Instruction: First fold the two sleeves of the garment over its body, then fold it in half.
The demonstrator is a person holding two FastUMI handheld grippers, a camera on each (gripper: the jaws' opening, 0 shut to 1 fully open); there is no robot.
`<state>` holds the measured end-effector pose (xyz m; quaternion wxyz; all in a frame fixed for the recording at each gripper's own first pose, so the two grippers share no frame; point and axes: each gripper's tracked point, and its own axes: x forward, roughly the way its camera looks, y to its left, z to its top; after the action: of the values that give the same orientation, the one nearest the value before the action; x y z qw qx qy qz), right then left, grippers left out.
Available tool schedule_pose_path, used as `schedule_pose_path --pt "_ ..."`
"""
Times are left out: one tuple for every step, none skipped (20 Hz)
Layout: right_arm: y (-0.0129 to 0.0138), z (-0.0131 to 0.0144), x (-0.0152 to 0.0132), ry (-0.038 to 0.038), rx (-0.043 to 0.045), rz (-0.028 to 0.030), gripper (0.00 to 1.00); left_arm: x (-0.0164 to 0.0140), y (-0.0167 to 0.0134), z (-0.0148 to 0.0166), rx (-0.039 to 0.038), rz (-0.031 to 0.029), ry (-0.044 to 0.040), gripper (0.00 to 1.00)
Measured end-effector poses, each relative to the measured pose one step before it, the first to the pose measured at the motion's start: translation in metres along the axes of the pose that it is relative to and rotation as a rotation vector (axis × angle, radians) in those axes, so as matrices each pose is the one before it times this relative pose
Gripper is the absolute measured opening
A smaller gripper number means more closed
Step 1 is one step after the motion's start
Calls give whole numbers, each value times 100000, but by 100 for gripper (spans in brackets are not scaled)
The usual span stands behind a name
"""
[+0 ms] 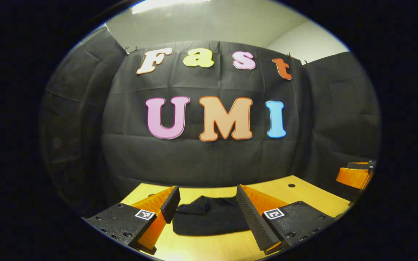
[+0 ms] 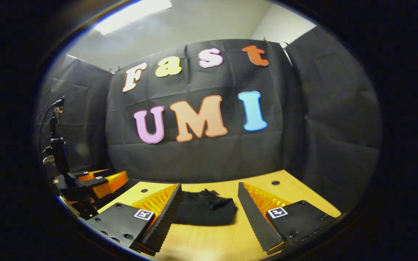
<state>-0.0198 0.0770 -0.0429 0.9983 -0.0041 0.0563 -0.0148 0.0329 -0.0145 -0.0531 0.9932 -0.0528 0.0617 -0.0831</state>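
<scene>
Both grippers hang spread wide and hold nothing. At the bottom of the left gripper view, the left gripper frames a black, folded fabric garment lying low in the centre on the pale wooden table; the other gripper shows at the right edge. In the right gripper view, the right gripper frames the same bundle at bottom centre.
</scene>
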Motion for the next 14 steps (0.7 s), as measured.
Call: schedule_pose_path --pt "25 -595 -431 926 5383 92 98 -626 -677 -848 -3169 -1701 2193 93" --pt "-241 -232 -360 111 3804 -202 94 -474 -223 -681 -2701 -235 2480 93" --pt "-561 7 -41 -178 1924 -928 98 -7 395 -675 -2080 134 2526 93" --pt "-574 470 -37 -1273 543 -1348 98 -128 161 -297 -1393 193 1230 93" --pt "-326 590 116 -1541 246 -826 97 -34 159 182 -174 273 348 94" --pt "46 459 -27 -1119 174 447 97 -120 99 530 1126 194 -629 93" --pt "294 252 -13 -1175 -160 824 98 7 196 597 2338 35 -1253 93" --pt "214 223 21 -926 -637 468 98 12 62 444 2311 -50 -1302 93" --pt "113 19 175 -309 -829 674 97 -41 30 227 2366 -515 -1198 93" --pt "286 -143 6 510 -697 880 97 37 -74 -60 1414 -783 -442 93" --pt "294 -258 130 508 -562 1013 97 -100 -423 -173 183 -2086 211 93" --pt "346 -35 28 -88 -459 748 98 -79 -733 -291 -1035 -2891 -142 93" --pt "213 47 48 -234 -645 479 97 -141 -446 -169 -1727 -2316 52 94" --pt "182 102 4 -288 -848 284 98 -167 -237 -97 -1592 -1646 183 93"
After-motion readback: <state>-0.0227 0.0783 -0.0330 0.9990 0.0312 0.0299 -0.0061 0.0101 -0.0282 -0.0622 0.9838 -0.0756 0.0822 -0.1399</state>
